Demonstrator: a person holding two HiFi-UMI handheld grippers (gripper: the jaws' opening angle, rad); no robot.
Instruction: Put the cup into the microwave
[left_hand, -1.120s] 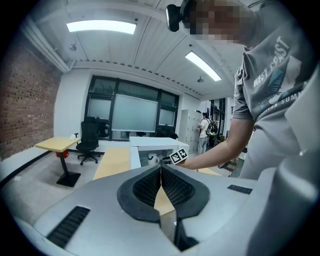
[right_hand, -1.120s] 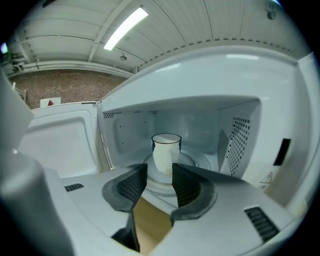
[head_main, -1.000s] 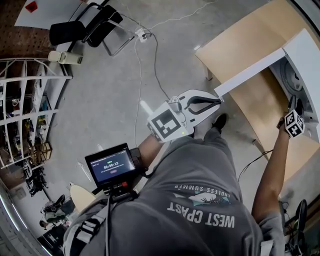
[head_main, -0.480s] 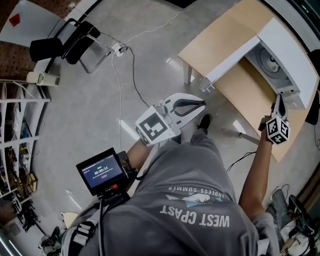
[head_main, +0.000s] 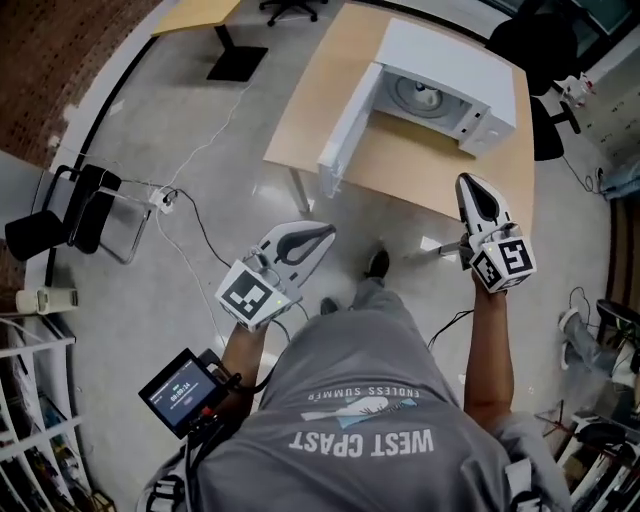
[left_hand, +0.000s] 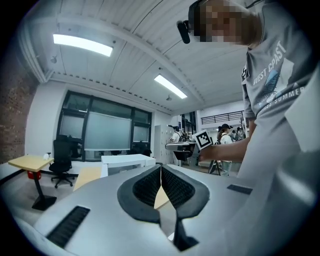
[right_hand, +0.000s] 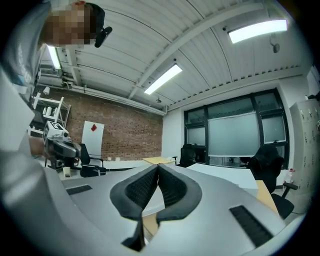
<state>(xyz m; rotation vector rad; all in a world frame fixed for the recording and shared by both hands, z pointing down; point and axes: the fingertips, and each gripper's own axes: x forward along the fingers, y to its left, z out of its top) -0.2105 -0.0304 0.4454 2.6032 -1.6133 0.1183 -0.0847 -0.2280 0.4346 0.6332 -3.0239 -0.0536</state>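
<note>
A white microwave (head_main: 452, 62) stands on a wooden table (head_main: 330, 80) with its door (head_main: 345, 125) swung open to the left. A small pale cup (head_main: 428, 98) sits on the turntable inside. My right gripper (head_main: 468, 182) hovers in front of the table edge, clear of the oven and pointing towards it, shut with nothing between its pads (right_hand: 150, 187). My left gripper (head_main: 326, 232) hangs over the floor left of the person's leg, apart from the table. Its pads (left_hand: 170, 186) meet at the tips and hold nothing. The left gripper view shows the microwave (left_hand: 127, 160) far ahead.
A black folding chair (head_main: 60, 215) and a power strip with its cable (head_main: 165, 195) lie on the floor at the left. Black office chairs stand behind the table (head_main: 545, 50) and at the top (head_main: 295, 8). A small screen (head_main: 185, 388) hangs at the person's left side.
My right gripper has drawn back from the microwave's opening and risen in front of the table. The left gripper has shifted a little. The head view has swung round onto the whole table.
</note>
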